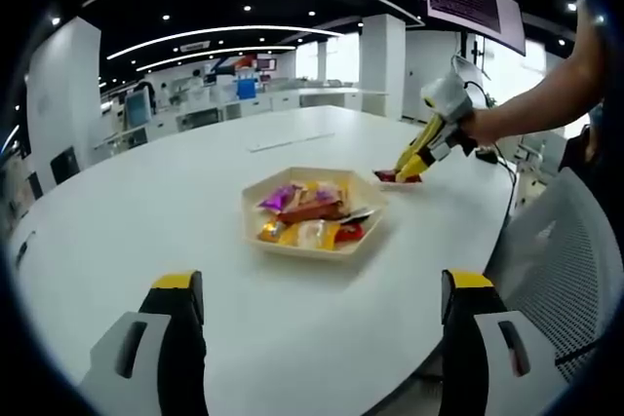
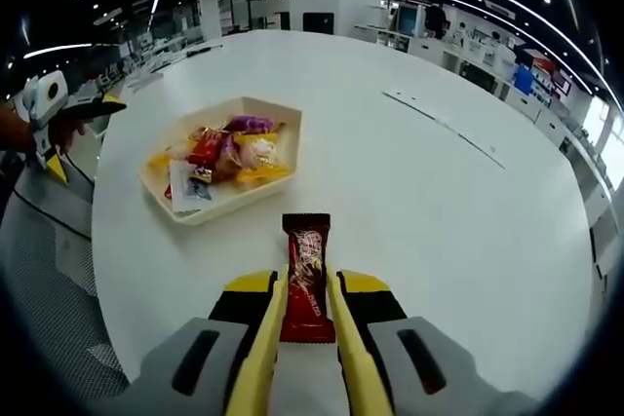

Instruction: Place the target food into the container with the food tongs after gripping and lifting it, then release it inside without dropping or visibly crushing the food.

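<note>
Right hand-held gripper (image 2: 307, 314): jaws closed on red snack bar (image 2: 305, 275), bar's long axis along jaws; tray (image 2: 283, 174) lies ahead-left on tabletop (image 2: 439, 211). Left hand-held gripper (image 1: 322, 323) apart, idle.

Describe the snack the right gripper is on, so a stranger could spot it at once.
On the white table, beside the tray of mixed snacks, a long red bar lies flat between the right gripper's yellow jaws. It is the one snack outside the tray.
</note>
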Action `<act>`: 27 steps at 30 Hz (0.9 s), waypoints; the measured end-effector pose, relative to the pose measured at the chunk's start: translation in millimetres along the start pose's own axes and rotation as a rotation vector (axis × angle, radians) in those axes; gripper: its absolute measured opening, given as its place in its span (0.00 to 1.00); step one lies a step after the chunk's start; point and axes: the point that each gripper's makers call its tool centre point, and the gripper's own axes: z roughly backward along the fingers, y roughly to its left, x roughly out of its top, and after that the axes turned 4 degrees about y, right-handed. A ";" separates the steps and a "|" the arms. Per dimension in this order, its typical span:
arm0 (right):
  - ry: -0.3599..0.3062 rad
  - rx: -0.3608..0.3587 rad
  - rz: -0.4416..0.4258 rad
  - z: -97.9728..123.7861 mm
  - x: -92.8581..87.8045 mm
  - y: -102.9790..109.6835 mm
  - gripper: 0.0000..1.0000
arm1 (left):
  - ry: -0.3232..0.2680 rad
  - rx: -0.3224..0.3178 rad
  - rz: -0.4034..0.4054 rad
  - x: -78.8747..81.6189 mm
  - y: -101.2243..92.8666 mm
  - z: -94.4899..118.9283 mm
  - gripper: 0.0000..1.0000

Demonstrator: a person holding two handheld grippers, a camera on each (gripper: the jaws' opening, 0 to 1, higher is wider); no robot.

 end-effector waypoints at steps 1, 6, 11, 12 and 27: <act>0.002 0.002 0.000 0.4 0.1 -0.4 0.23 | 0.001 0.000 0.001 -0.2 -0.1 0.0 0.98; 0.003 -0.002 0.010 4.4 3.1 -5.4 0.23 | -0.001 0.001 0.002 0.2 0.8 0.2 0.98; 0.004 -0.001 0.028 8.1 6.8 -9.7 0.23 | -0.003 0.002 0.002 0.5 0.6 0.3 0.98; 0.005 -0.004 0.036 8.7 7.5 -11.4 0.23 | -0.003 0.002 0.002 0.4 0.7 0.2 0.98; 0.005 0.007 0.086 22.9 28.0 -22.4 0.23 | -0.004 -0.002 0.006 0.6 0.4 0.4 0.98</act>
